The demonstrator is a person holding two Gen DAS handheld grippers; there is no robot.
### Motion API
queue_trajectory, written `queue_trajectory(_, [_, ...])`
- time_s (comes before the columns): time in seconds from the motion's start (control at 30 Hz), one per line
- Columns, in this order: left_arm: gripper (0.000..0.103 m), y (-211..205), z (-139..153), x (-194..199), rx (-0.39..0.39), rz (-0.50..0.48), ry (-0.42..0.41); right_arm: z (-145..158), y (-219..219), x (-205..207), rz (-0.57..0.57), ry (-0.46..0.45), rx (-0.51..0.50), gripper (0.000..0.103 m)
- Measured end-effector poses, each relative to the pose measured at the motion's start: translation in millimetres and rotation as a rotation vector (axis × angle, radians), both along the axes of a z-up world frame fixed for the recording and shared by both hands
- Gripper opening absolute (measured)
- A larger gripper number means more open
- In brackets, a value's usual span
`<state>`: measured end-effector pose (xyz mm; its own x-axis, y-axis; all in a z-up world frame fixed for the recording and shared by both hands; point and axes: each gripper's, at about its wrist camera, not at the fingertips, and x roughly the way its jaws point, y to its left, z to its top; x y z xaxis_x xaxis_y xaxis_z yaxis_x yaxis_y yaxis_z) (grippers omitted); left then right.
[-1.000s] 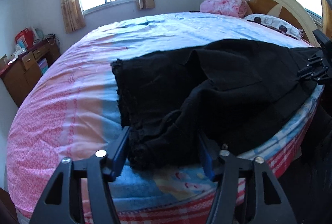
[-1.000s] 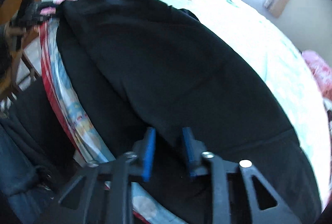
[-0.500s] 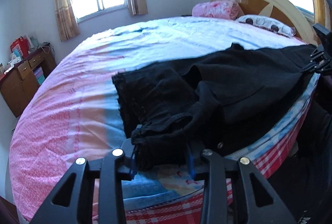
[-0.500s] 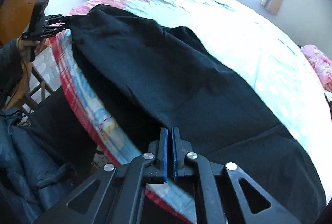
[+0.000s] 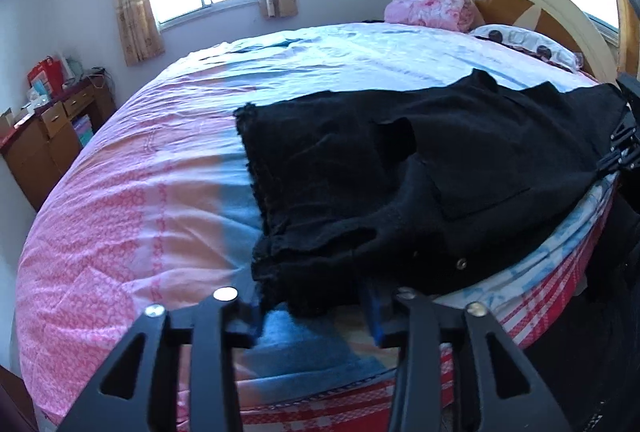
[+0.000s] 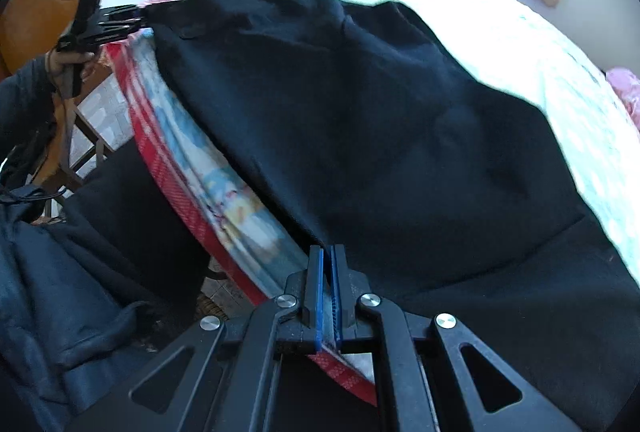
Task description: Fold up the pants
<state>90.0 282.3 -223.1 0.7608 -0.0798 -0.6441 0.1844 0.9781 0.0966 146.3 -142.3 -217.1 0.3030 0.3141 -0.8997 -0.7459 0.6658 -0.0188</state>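
Left tongs (image 5: 316, 312) opening around pants (image 5: 400, 168) hem, right tongs (image 6: 327, 264) seemingly pinching edge

The left tongs (image 5: 316, 316) are pointing gently downward with their two black arms spread apart, the jaws having just been opening, with the pants (image 5: 400, 172) lying between the blue pads (image 5: 370, 316). The right tongs (image 6: 328, 264) are aiming steeply down, blue pads pressed nearly together on the dark cloth's edge. In the right wrist view, a bare hand (image 6: 66, 62) in a dark sleeve (image 6: 20, 112) is gripping the left tongs' handle
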Motion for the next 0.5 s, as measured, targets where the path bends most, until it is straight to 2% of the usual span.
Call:
queue_trajectory(0.03, [0.062, 1.2, 0.8, -0.5, 0.009, 0.018, -0.003, -2.8, 0.4, 1.8, 0.004, 0.016, -0.007, 0.004])
queue_trajectory(0.07, [0.074, 1.6, 0.6, -1.5, 0.029, 0.038, -0.001, -1.2, 0.9, 1.9, 0.010, 0.007, -0.006, 0.004])
queue_trajectory(0.13, [0.077, 1.9, 0.4, -6.1, 0.071, 0.054, 0.008, 3.5, 0.2, 3.2, 0.014, 0.019, 0.005, 0.007])
queue_trajectory(0.17, [0.077, 1.8, 0.9, -7.7, 0.083, 0.053, 0.015, 4.0, -0.4, 3.3, 0.021, 0.024, 0.003, 0.015])
queue_trajectory(0.2, [0.077, 2.1, 1.4, -9.9, 0.094, 0.055, 0.020, 5.1, -1.5, 3.6, 0.025, 0.021, -0.003, 0.031])
queue_trajectory(0.27, [0.078, 4.0, 2.0, -14.2, 0.110, 0.049, 0.032, 11.3, -6.7, 3.8, 0.022, 0.004, -0.018, 0.050])
queue_trajectory(0.37, [0.083, 11.2, -1.3, -16.7, 0.164, 0.084, 0.043, 25.9, -15.3, 3.0, 0.037, 0.001, 0.023, 0.051])
queue_trajectory(0.43, [0.083, 22.6, -2.2, -17.9, 0.152, 0.121, 0.053, 35.9, -17.9, 2.3, 0.042, -0.016, 0.047, 0.051])
queue_trajectory(0.5, [0.083, 28.6, 5.0, -20.0, 0.137, 0.164, 0.029, 50.5, -20.7, 7.5, 0.035, -0.018, 0.112, 0.051])
